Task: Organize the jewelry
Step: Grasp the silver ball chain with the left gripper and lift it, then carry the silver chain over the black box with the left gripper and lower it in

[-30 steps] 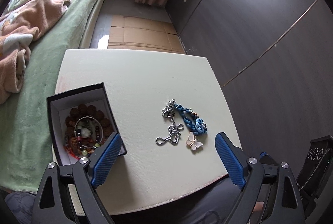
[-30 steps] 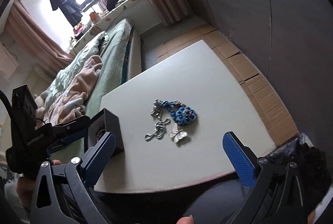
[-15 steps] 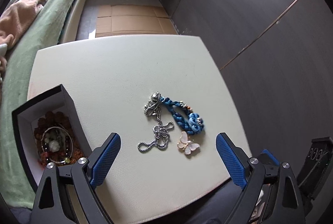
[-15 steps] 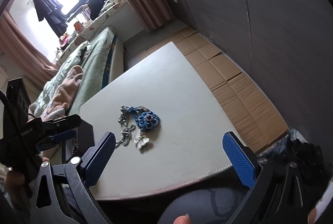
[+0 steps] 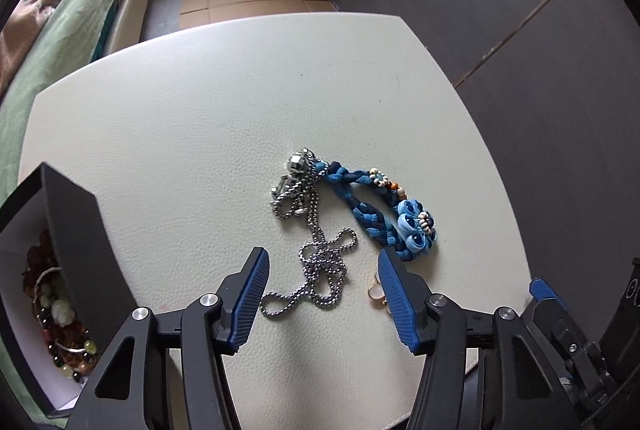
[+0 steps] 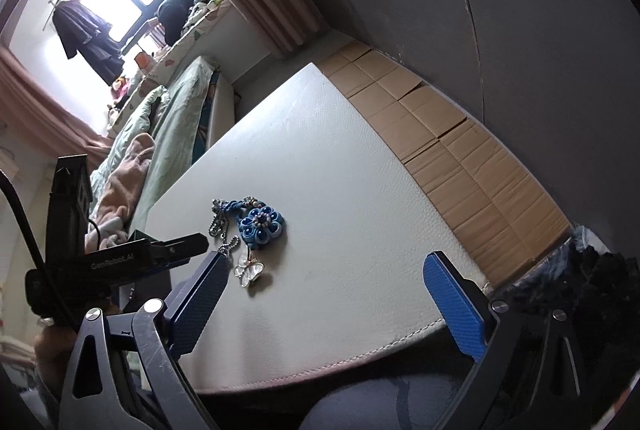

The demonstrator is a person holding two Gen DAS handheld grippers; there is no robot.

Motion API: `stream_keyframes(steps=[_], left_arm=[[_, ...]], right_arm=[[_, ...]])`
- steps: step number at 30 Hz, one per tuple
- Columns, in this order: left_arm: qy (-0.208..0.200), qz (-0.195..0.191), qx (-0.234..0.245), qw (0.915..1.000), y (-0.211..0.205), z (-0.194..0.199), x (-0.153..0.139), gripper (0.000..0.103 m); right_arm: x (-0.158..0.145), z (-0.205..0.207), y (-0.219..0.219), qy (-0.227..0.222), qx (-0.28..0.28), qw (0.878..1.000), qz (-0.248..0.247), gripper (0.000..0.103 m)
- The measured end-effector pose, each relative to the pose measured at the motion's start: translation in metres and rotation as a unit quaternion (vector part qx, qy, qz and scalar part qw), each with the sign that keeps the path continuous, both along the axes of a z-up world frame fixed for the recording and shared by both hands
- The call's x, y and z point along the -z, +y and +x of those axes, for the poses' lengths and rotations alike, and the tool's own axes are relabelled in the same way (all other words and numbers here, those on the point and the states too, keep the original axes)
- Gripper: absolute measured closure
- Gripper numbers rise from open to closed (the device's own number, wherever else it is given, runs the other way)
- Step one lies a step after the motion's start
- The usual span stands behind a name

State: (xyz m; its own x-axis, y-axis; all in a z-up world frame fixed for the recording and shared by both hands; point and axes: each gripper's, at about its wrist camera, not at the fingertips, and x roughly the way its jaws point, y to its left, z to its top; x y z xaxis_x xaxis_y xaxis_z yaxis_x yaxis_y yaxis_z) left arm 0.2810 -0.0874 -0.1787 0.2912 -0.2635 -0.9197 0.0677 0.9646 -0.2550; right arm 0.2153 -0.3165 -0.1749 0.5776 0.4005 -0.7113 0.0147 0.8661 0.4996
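Note:
On the white table (image 5: 200, 118) lies a tangled silver chain necklace (image 5: 320, 258), a blue braided bracelet with a fabric flower (image 5: 384, 218) and a pearly butterfly pendant (image 5: 376, 292). My left gripper (image 5: 322, 270) is open, low over the table, its blue fingers on either side of the chain's lower loops. A black box (image 5: 76, 230) at left holds several beaded bracelets (image 5: 56, 310). My right gripper (image 6: 328, 286) is open and empty, near the table's front edge; the flower bracelet (image 6: 260, 226) and the butterfly (image 6: 250, 270) lie just beyond its left finger.
A bed with green bedding (image 5: 80, 10) runs along the table's left side. Cardboard sheets (image 6: 460, 158) cover the floor beyond the table, by a dark wall (image 5: 500, 10). The left gripper's body (image 6: 120, 262) shows at left in the right wrist view.
My left gripper has moved forward and down to the chain and narrowed its opening around it. The right gripper has swung slightly right and stayed open.

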Motion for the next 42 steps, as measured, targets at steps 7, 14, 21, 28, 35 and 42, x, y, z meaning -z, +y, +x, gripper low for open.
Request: stream_keyframes(steps=[7, 14, 21, 28, 35, 42], left_arm=[[-0.024, 0.085, 0.028, 0.9957, -0.02, -0.005, 0.01, 0.082], [-0.034, 0.029, 0.007, 0.999, 0.015, -0.009, -0.01, 0.09], [-0.087, -0.003, -0.002, 0.9962, 0.037, -0.023, -0.065, 0.09], [-0.144, -0.019, -0.011, 0.9894, 0.058, -0.033, -0.113, 0.09], [-0.188, -0.025, -0.03, 0.9815, 0.078, -0.04, -0.15, 0.09], [-0.211, -0.03, -0.043, 0.9761, 0.097, -0.045, -0.177, 0.09]], right_arm=[[0.006, 0.004, 0.003, 0.012, -0.002, 1.0, 0.003, 0.004], [0.003, 0.006, 0.008, 0.016, -0.004, 1.0, 0.004, 0.004], [0.0, 0.01, 0.016, 0.03, -0.011, 0.999, 0.024, 0.024], [-0.003, 0.017, 0.049, 0.047, -0.05, 0.998, 0.009, 0.024], [0.0, 0.037, 0.083, 0.077, -0.09, 0.992, -0.041, 0.024], [0.004, 0.054, 0.124, 0.096, -0.147, 0.973, -0.152, 0.024]])
